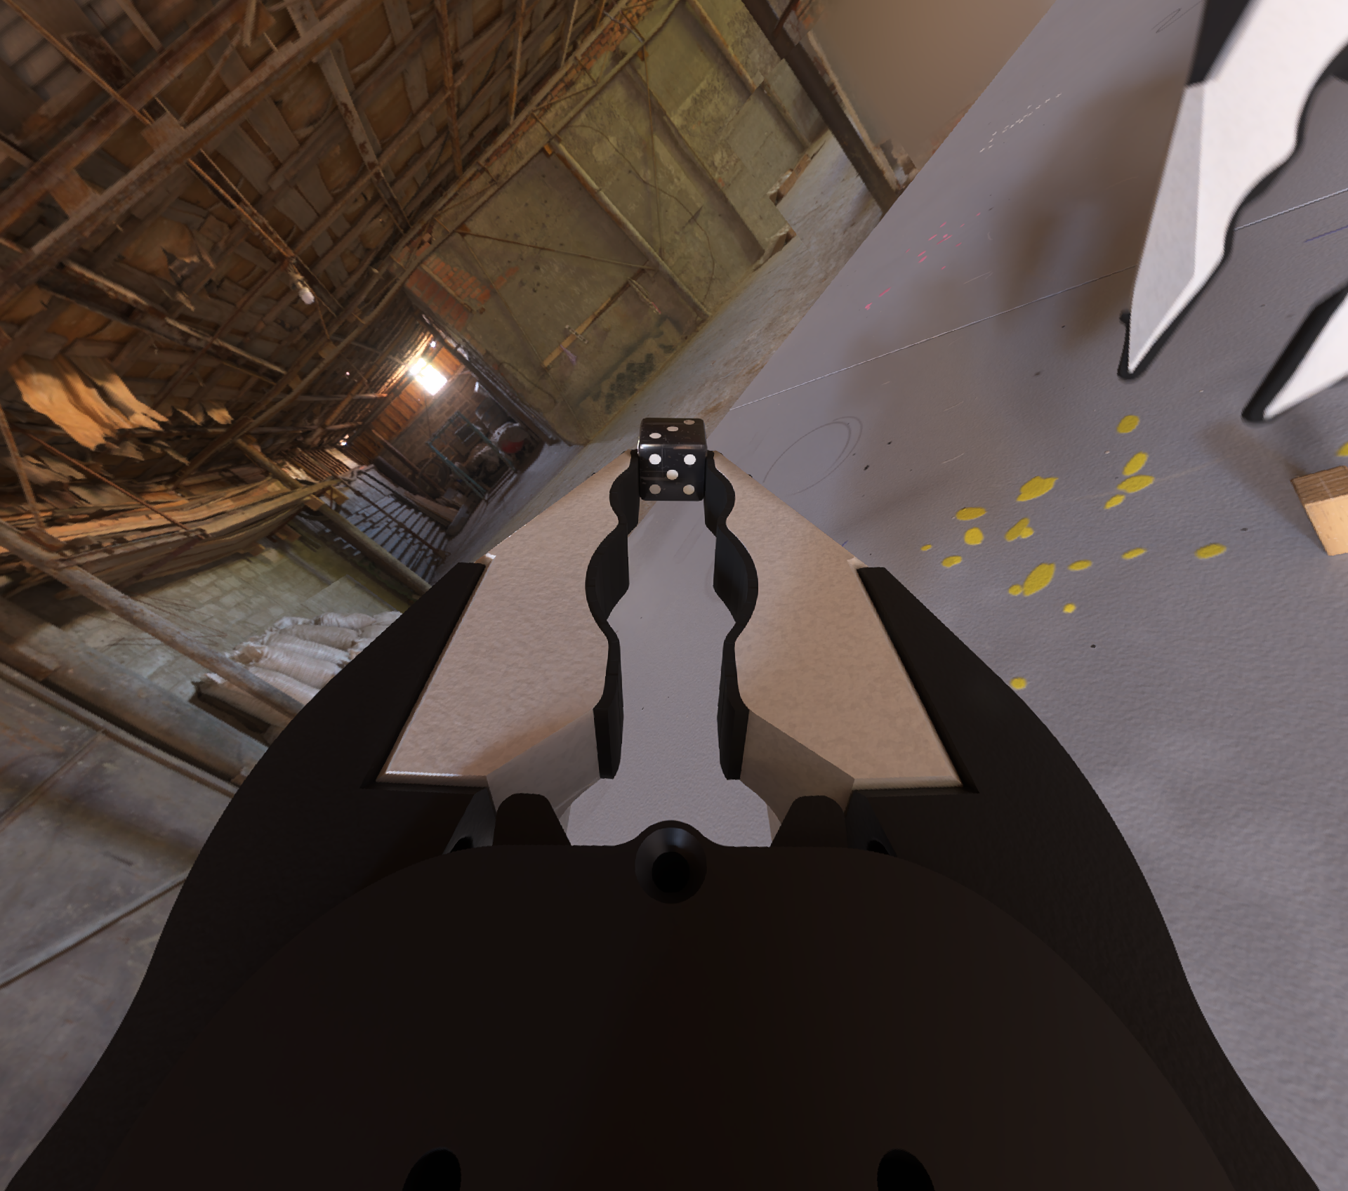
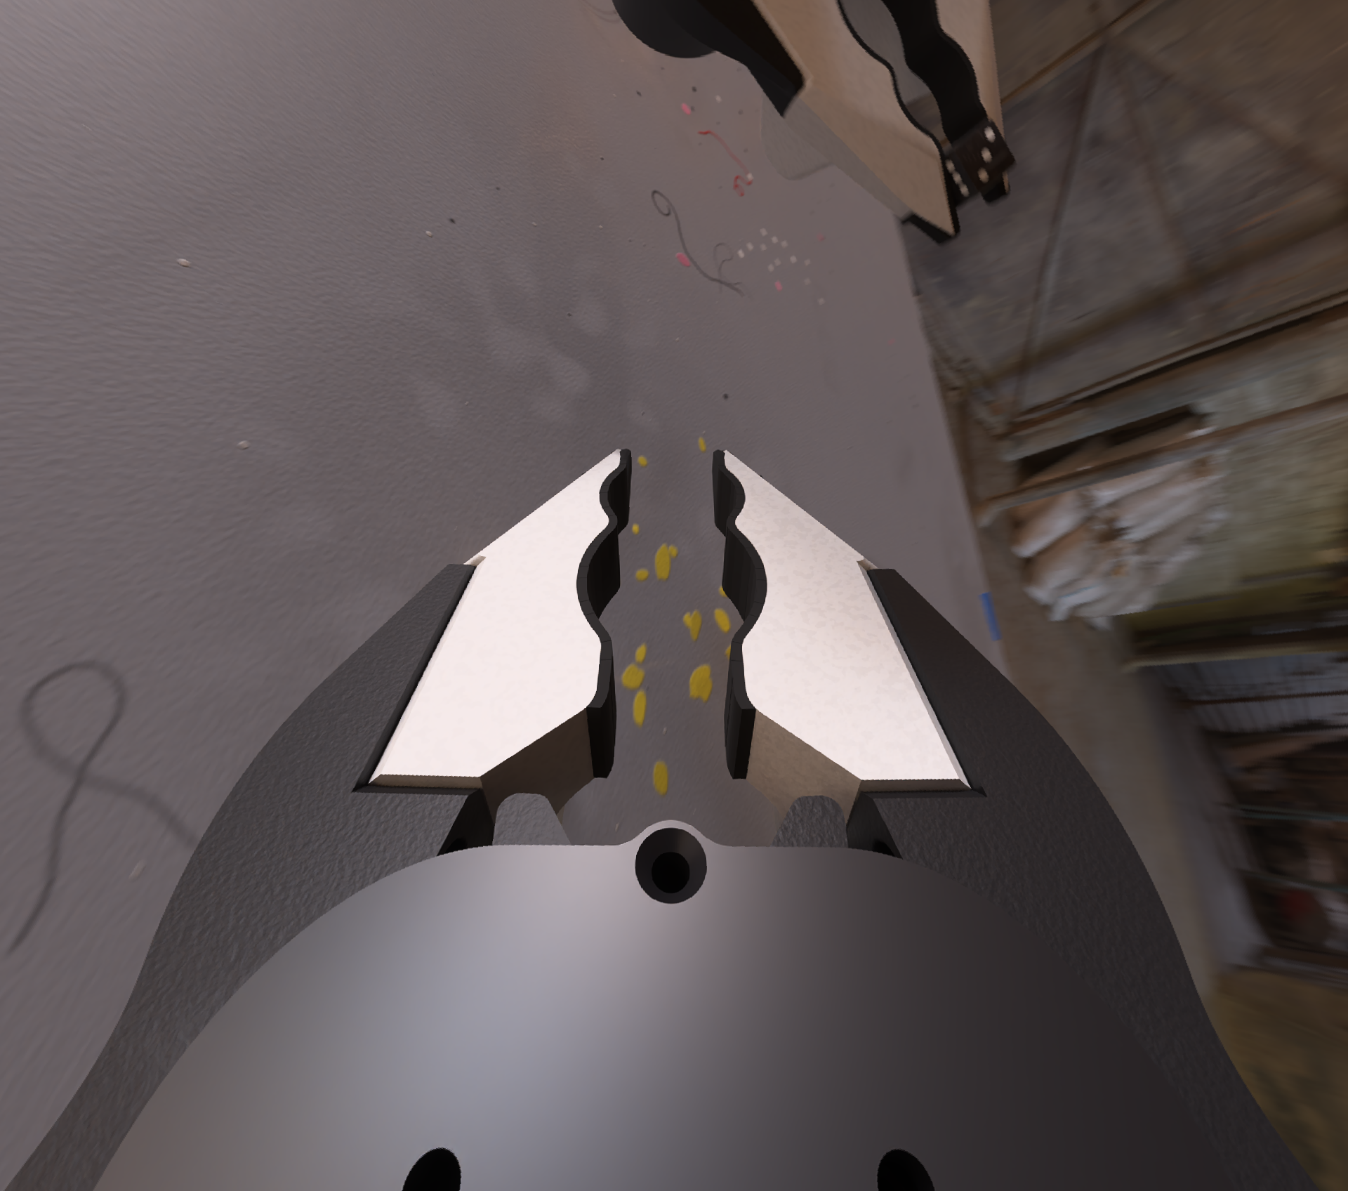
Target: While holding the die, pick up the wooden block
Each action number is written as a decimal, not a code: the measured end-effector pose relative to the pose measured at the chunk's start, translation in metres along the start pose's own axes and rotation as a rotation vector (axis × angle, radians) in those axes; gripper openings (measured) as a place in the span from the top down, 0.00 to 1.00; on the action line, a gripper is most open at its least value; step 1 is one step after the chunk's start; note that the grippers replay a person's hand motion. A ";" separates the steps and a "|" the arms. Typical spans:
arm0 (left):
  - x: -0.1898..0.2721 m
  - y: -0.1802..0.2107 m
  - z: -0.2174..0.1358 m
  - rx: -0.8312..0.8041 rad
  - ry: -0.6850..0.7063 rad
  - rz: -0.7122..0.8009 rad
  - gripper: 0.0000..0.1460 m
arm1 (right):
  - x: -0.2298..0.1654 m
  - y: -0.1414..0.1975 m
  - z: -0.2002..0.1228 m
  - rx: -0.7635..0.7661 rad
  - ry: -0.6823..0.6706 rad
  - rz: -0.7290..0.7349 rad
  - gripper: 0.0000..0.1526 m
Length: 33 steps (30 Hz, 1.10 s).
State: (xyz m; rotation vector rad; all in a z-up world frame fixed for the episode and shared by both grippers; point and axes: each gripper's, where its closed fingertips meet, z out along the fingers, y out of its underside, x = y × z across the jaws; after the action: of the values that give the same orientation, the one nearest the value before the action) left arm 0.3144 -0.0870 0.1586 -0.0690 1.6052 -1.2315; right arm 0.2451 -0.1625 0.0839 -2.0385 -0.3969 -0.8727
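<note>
The wooden block (image 1: 1324, 510) is cut off by the right edge of the left wrist view, so only one corner of it shows, and the right gripper (image 1: 1196, 382) runs out past the top and right edges there. In the right wrist view the left gripper (image 2: 974, 185) is cropped by the top edge, its fingers hide part of the black die (image 2: 981, 164), and the building (image 2: 1167, 499) beyond the table's (image 2: 292, 280) edge is smeared with blur.

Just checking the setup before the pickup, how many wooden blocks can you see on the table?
1. The wooden block lies on the grey table at the left wrist view's right edge, partly cut off; the right wrist view shows none. Others may sit outside both views.
</note>
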 end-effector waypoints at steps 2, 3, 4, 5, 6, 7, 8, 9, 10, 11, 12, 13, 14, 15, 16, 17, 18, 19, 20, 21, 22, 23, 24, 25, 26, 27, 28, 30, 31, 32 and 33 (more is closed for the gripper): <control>0.000 0.001 0.000 -0.002 0.001 -0.005 0.89 | 0.005 0.005 -0.014 -0.005 -0.091 0.077 0.85; 0.000 0.001 0.000 -0.002 0.002 -0.006 0.89 | 0.005 0.008 -0.021 -0.009 -0.155 0.103 0.85; 0.000 0.001 0.001 -0.001 0.003 -0.008 0.89 | 0.004 0.012 -0.027 -0.015 -0.226 0.118 0.85; 0.001 0.001 0.001 0.000 0.005 -0.010 0.89 | 0.001 0.016 -0.031 -0.025 -0.297 0.122 0.85; 0.001 0.001 0.001 0.001 0.007 -0.012 0.89 | -0.002 0.021 -0.034 -0.039 -0.367 0.117 0.85; 0.002 0.001 0.002 0.002 0.009 -0.013 0.89 | -0.005 0.026 -0.034 -0.054 -0.427 0.108 0.85; 0.002 0.001 0.002 0.001 0.011 -0.012 0.89 | -0.008 0.029 -0.033 -0.066 -0.480 0.100 0.84; 0.003 0.001 0.003 -0.001 0.012 -0.010 0.89 | -0.012 0.032 -0.031 -0.075 -0.537 0.099 0.84; 0.003 0.001 0.003 -0.002 0.012 -0.007 0.89 | -0.016 0.034 -0.027 -0.084 -0.593 0.099 0.83; 0.003 0.001 0.003 -0.003 0.012 -0.004 0.89 | -0.019 0.036 -0.022 -0.092 -0.632 0.091 0.83; 0.003 0.001 0.003 -0.003 0.011 -0.001 0.89 | -0.021 0.037 -0.016 -0.100 -0.655 0.081 0.83; 0.003 0.000 0.002 -0.004 0.010 0.001 0.89 | -0.022 0.039 -0.010 -0.109 -0.670 0.075 0.83; 0.003 0.001 0.002 -0.004 0.009 0.002 0.89 | -0.023 0.040 -0.005 -0.114 -0.682 0.078 0.83; 0.002 0.001 0.002 -0.004 0.009 0.001 0.89 | -0.024 0.040 0.000 -0.111 -0.694 0.088 0.83; 0.002 0.001 0.001 -0.004 0.008 0.000 0.89 | -0.025 0.039 0.004 -0.103 -0.706 0.103 0.83; 0.001 0.001 0.001 -0.004 0.008 -0.001 0.89 | -0.027 0.038 0.006 -0.091 -0.718 0.119 0.84; 0.001 0.001 0.001 -0.003 0.008 -0.002 0.89 | -0.030 0.038 0.007 -0.082 -0.732 0.132 0.85; 0.000 0.001 0.000 -0.003 0.010 -0.003 0.89 | -0.032 0.038 0.007 -0.076 -0.745 0.141 0.86; 0.000 0.001 0.000 -0.003 0.012 -0.003 0.89 | -0.034 0.039 0.006 -0.071 -0.755 0.147 0.86; 0.000 0.001 0.000 -0.003 0.012 -0.003 0.89 | -0.036 0.039 0.005 -0.067 -0.763 0.154 0.87; 0.000 0.001 0.000 -0.003 0.014 -0.004 0.89 | -0.037 0.040 0.003 -0.061 -0.769 0.162 0.87; 0.000 0.001 0.000 -0.003 0.014 -0.004 0.89 | -0.038 0.040 0.002 -0.056 -0.767 0.167 0.87; 0.000 0.001 0.000 -0.004 0.013 -0.004 0.89 | -0.038 0.040 0.002 -0.052 -0.759 0.166 0.87; -0.001 0.000 -0.001 -0.004 0.012 -0.003 0.89 | -0.038 0.041 0.001 -0.050 -0.746 0.155 0.86; -0.001 0.000 -0.001 -0.004 0.010 -0.001 0.89 | -0.039 0.040 0.001 -0.044 -0.727 0.137 0.86; -0.001 -0.001 -0.001 -0.004 0.007 0.000 0.89 | -0.040 0.040 0.001 -0.033 -0.705 0.112 0.86; -0.001 -0.001 -0.001 -0.004 0.006 0.000 0.89 | -0.041 0.040 0.000 -0.021 -0.683 0.081 0.86; -0.001 -0.001 -0.001 -0.003 0.004 -0.004 0.89 | -0.046 0.037 -0.001 0.020 -0.653 0.035 0.85; -0.001 0.000 0.000 -0.004 0.004 -0.007 0.89 | -0.049 0.036 -0.001 0.040 -0.644 0.026 0.85; 0.000 0.000 0.000 -0.006 0.005 -0.010 0.89 | -0.052 0.036 -0.001 0.051 -0.638 0.022 0.84; 0.000 0.001 0.001 -0.008 0.007 -0.011 0.89 | -0.054 0.038 0.000 0.054 -0.630 0.016 0.83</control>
State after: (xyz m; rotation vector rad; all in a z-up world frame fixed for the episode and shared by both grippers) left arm 0.3152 -0.0871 0.1578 -0.0784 1.6180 -1.2356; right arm 0.2284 -0.1821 0.0236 -2.2297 -0.7324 -0.1834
